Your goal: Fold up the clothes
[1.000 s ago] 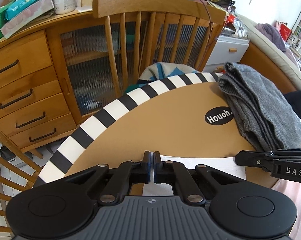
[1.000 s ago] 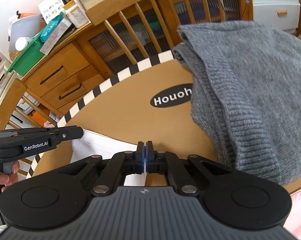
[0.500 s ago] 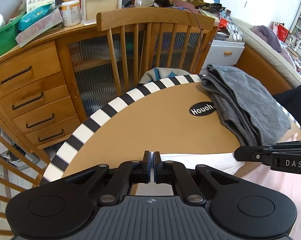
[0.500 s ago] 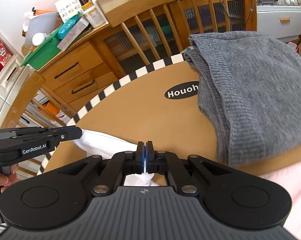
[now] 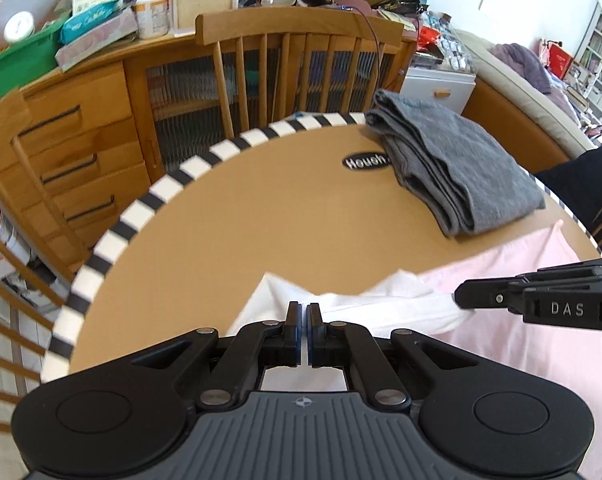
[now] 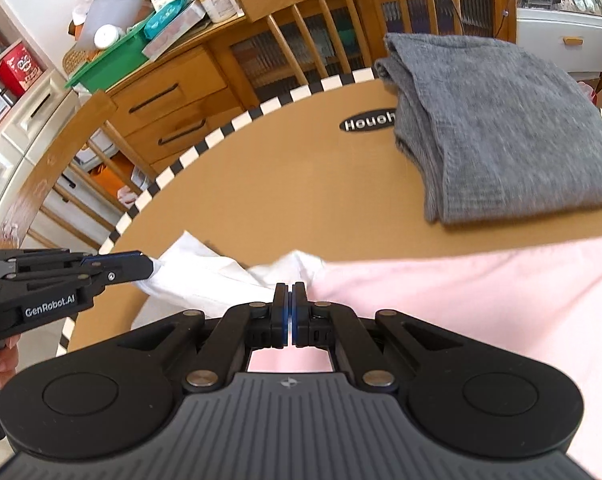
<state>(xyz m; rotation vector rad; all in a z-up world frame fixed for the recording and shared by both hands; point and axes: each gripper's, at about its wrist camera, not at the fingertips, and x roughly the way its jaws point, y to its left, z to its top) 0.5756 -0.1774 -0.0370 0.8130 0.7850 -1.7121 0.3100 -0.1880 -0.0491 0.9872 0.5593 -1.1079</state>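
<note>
A pink garment (image 5: 517, 280) with a white end (image 5: 341, 300) lies across the near part of the round brown table (image 5: 261, 208). My left gripper (image 5: 305, 312) is shut on the white end's left part. My right gripper (image 6: 291, 294) is shut where white cloth (image 6: 221, 276) meets pink cloth (image 6: 461, 300). Each gripper shows in the other's view, the right gripper (image 5: 459, 298) at the right and the left gripper (image 6: 151, 270) at the left. The white cloth sags between them. A folded grey sweater (image 5: 453, 168) rests at the table's far right, apart from both.
The table has a black-and-white striped rim (image 5: 141, 208) and an oval label (image 5: 365, 162). Behind it stand a wooden chair (image 5: 301, 40), another chair (image 6: 61, 140) at the left and a cluttered wooden sideboard (image 5: 81, 120). A dark sleeve (image 5: 589, 192) shows at the right.
Both grippers have drawn back from the far edge and risen a little, dragging the white end along. The pink cloth has come into view, and the grey sweater now looks farther off.
</note>
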